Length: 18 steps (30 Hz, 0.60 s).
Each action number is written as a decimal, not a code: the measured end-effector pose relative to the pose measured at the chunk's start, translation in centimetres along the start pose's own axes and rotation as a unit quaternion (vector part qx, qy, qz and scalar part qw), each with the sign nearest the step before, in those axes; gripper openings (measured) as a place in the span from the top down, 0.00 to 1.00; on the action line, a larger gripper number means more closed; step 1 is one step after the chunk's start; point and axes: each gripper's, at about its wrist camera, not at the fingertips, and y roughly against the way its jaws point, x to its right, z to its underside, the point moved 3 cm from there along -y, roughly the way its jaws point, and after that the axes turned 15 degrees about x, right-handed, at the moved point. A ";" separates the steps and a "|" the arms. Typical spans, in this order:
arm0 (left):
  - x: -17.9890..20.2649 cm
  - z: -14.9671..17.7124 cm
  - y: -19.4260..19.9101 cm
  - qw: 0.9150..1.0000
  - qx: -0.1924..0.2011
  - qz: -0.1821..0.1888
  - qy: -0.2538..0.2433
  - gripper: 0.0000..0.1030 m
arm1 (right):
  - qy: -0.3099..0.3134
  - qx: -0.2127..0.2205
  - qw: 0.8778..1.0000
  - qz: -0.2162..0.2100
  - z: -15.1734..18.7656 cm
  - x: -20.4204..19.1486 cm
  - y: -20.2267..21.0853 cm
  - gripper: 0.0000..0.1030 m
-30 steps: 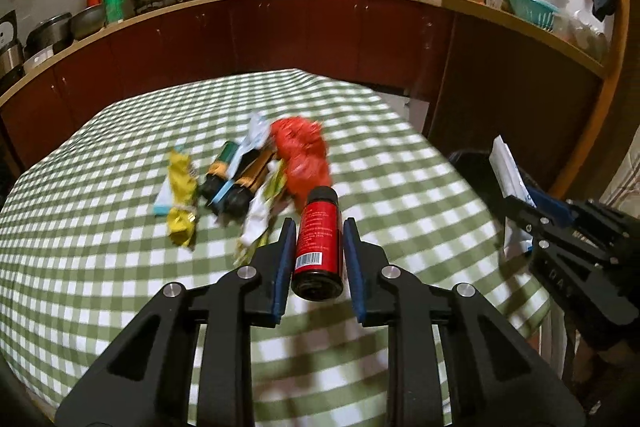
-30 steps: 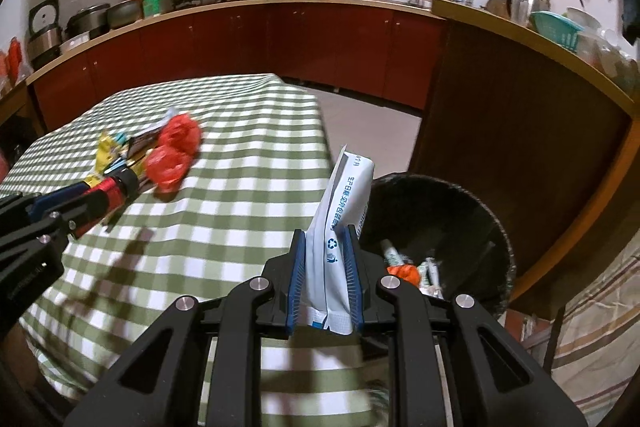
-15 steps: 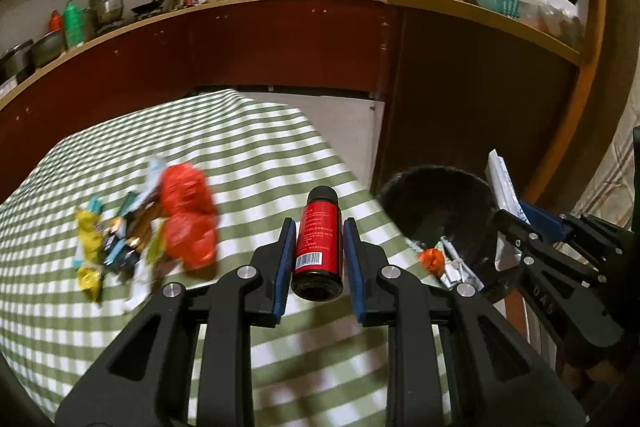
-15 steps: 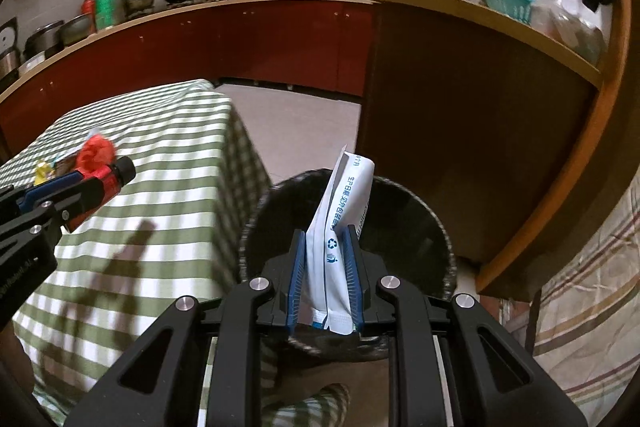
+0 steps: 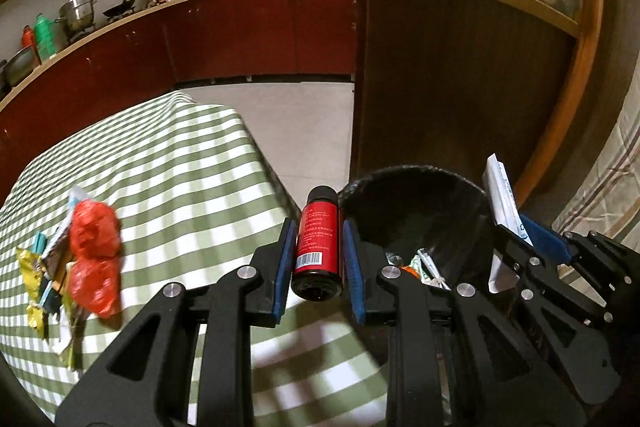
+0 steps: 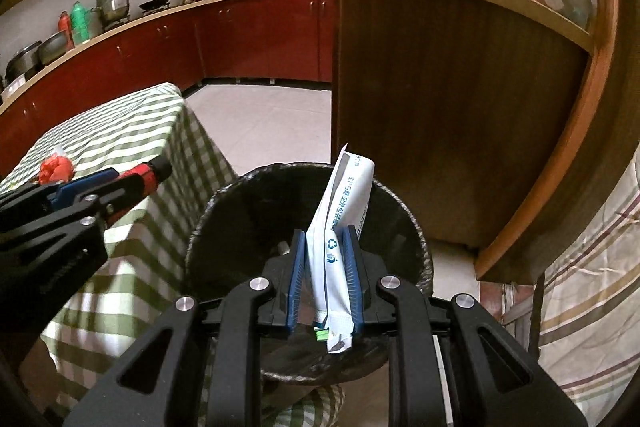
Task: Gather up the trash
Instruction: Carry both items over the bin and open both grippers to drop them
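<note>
My left gripper (image 5: 318,247) is shut on a small red bottle (image 5: 319,243) with a black cap, held over the table's right edge beside the black trash bin (image 5: 416,199). My right gripper (image 6: 325,259) is shut on a white and blue wrapper (image 6: 340,219) that stands up between the pads, right above the bin (image 6: 240,227). The left gripper and red bottle (image 6: 148,173) show at the left of the right wrist view. The wrapper (image 5: 502,199) and right gripper show at the right of the left wrist view. Some scraps lie in the bin's bottom.
A pile of wrappers and crumpled red plastic (image 5: 94,259) lies on the green checked tablecloth (image 5: 180,179). A wooden counter end (image 6: 440,107) rises just behind the bin. Red kitchen cabinets (image 5: 240,31) line the far wall. A striped cloth (image 6: 592,287) hangs at the right.
Both grippers swung right, away from the table and toward the bin. The wrapper now hangs over the bin's mouth, and the red bottle has reached the table's edge by the bin.
</note>
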 end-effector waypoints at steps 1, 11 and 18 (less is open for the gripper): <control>0.4 0.0 -0.4 1.000 -0.002 0.001 -0.003 0.77 | -0.002 -0.001 1.000 0.000 0.0 0.3 -0.2 0.80; 2.1 -0.4 -3.0 1.000 -0.029 0.000 -0.010 0.75 | -0.016 -0.005 1.000 -0.003 0.4 2.0 -1.4 0.79; 1.4 -0.7 -3.3 1.000 -0.029 -0.009 -0.003 0.51 | -0.022 -0.005 1.000 -0.002 0.5 2.3 -1.4 0.67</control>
